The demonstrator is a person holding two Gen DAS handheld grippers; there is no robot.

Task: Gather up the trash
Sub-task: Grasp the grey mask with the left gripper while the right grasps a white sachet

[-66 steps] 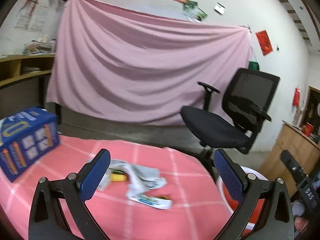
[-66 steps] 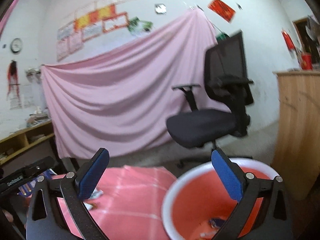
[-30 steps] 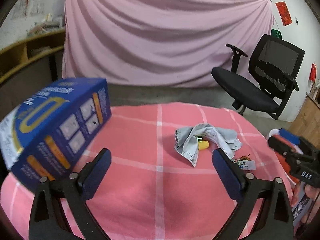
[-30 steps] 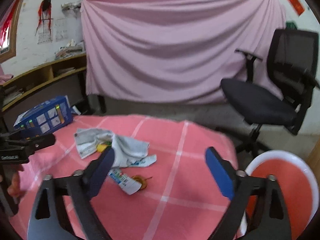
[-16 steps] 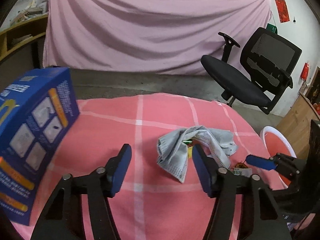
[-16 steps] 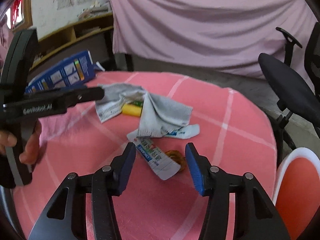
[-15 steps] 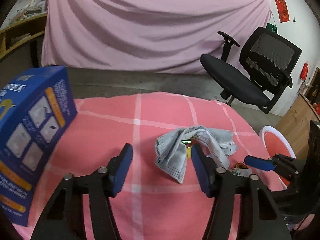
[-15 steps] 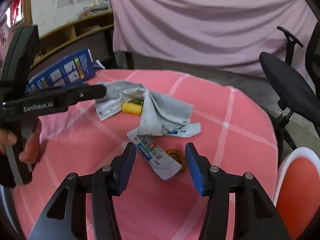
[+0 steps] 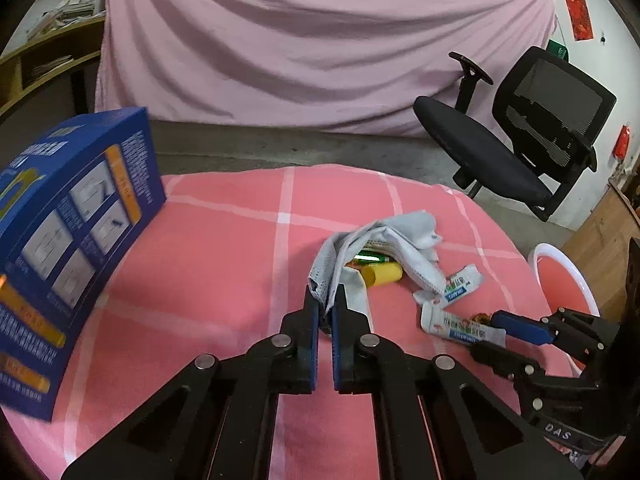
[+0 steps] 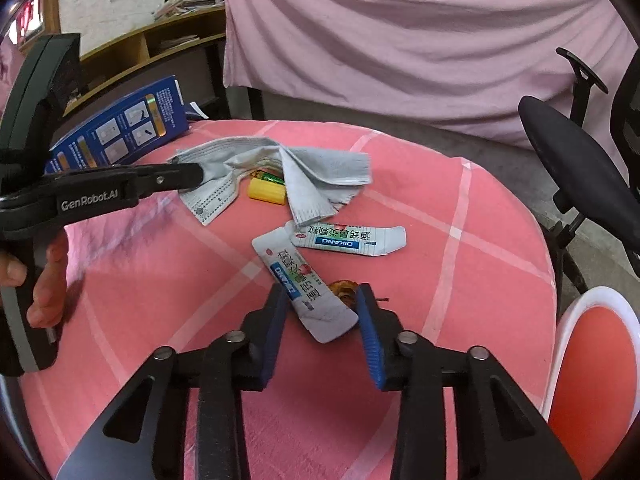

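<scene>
Trash lies mid-table on the pink checked cloth (image 10: 420, 208): crumpled grey face masks (image 9: 340, 280), two white printed sachets. Left gripper (image 9: 325, 300) has just clamped one mask's edge. Right gripper (image 10: 322, 300), jaws just narrowing, straddles the nearer sachet (image 10: 304, 284); contact unclear.

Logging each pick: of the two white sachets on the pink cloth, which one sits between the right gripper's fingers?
The nearer sachet, lying lengthwise toward the camera, sits between the closing right gripper fingers. The other sachet lies crosswise farther away, beside the grey masks.
</scene>
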